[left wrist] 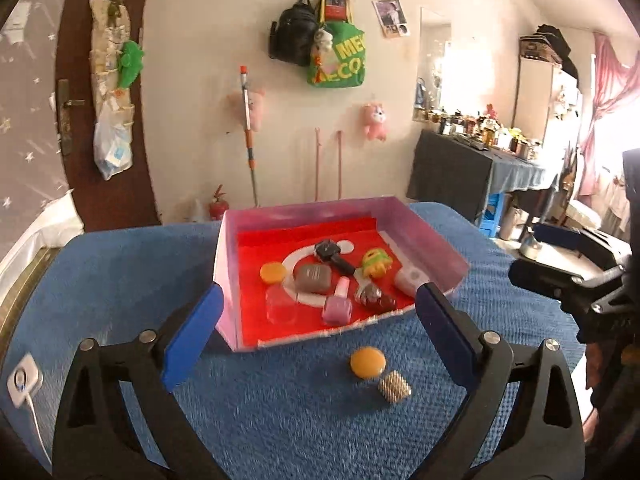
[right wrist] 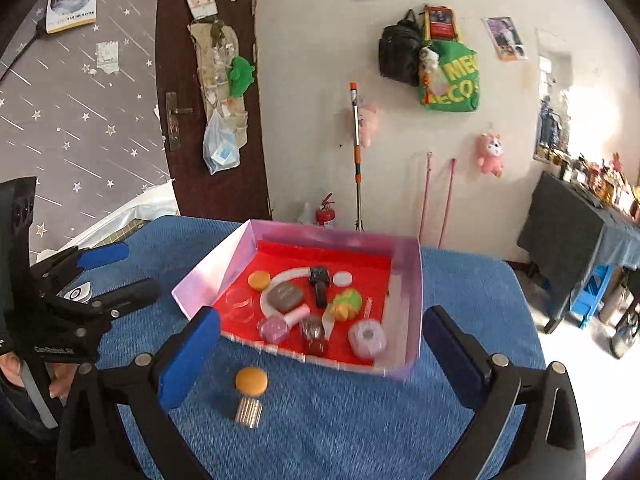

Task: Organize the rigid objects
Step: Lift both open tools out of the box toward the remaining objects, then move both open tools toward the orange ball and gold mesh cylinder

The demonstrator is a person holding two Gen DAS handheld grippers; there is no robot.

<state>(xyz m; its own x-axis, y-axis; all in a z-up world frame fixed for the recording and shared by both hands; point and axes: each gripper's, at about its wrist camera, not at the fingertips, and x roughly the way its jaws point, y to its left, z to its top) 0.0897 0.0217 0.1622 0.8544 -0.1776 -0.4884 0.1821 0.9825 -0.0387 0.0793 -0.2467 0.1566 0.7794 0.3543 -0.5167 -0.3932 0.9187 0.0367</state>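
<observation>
A pink-walled box [left wrist: 424, 232] with a red floor stands on the blue cloth. It holds an orange disc [left wrist: 272, 272], a grey-brown case [left wrist: 312, 278], a pink nail polish bottle [left wrist: 338, 308], a yellow-green toy [left wrist: 376, 264] and several other small items. In front of the box lie an orange round lid [left wrist: 367, 363] [right wrist: 251, 381] and a small ribbed silver cylinder [left wrist: 394, 386] [right wrist: 248, 412]. My left gripper [left wrist: 320, 296] stands open above the cloth, short of the box, with nothing in it. My right gripper [right wrist: 320, 316] is open and bare too.
The blue cloth [left wrist: 280, 420] covers the whole tabletop. A white charger pad with a cable [left wrist: 24, 380] lies at its left edge. Behind are a wall with hanging bags, a brown door [right wrist: 208, 120] and a dark table with bottles [left wrist: 472, 168] at the right.
</observation>
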